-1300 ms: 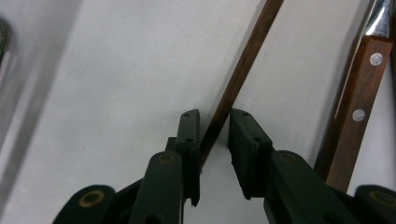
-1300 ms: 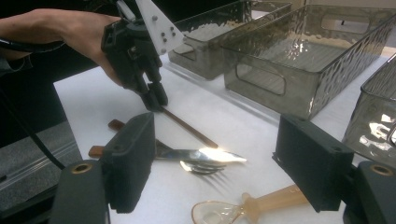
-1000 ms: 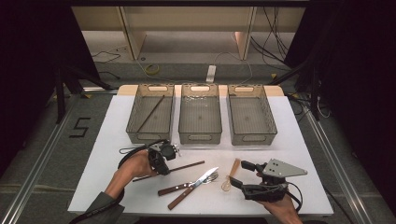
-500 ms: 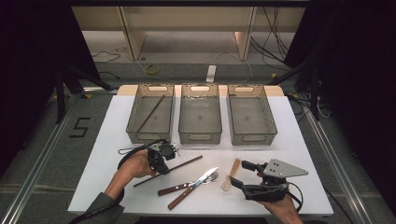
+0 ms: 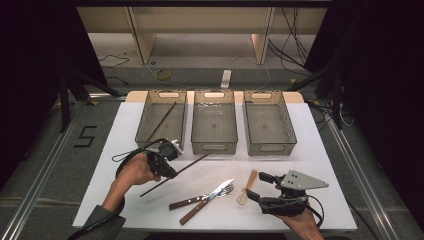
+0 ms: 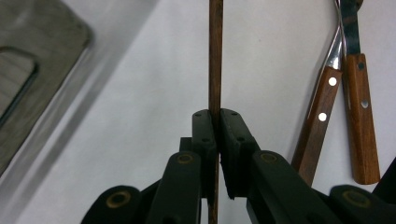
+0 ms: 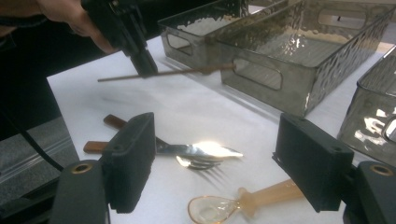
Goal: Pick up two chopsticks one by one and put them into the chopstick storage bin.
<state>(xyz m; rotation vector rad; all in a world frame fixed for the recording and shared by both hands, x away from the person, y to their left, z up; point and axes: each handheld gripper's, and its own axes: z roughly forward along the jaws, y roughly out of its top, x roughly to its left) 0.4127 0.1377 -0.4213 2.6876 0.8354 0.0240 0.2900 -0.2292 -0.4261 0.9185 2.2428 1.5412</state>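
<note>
Sorting step: left tool [image 5: 167,161] clamps thin dark wooden chopstick [image 5: 186,168], lifted off white table [image 5: 320,150]. Right tool [image 5: 256,187] gapes wide, empty, over translucent amber spoon [image 5: 246,190]. Next: carry to left grey tray [image 5: 150,117] holding matching stick.

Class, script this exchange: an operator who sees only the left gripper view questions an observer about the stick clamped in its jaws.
Operator: Is the stick off the table?
Observer: Yes. In the right gripper view the chopstick hangs above its shadow, pinched by the left gripper.
Operator: Where might it go?
Observer: Probably the left tray; a second chopstick already lies in it.
</note>
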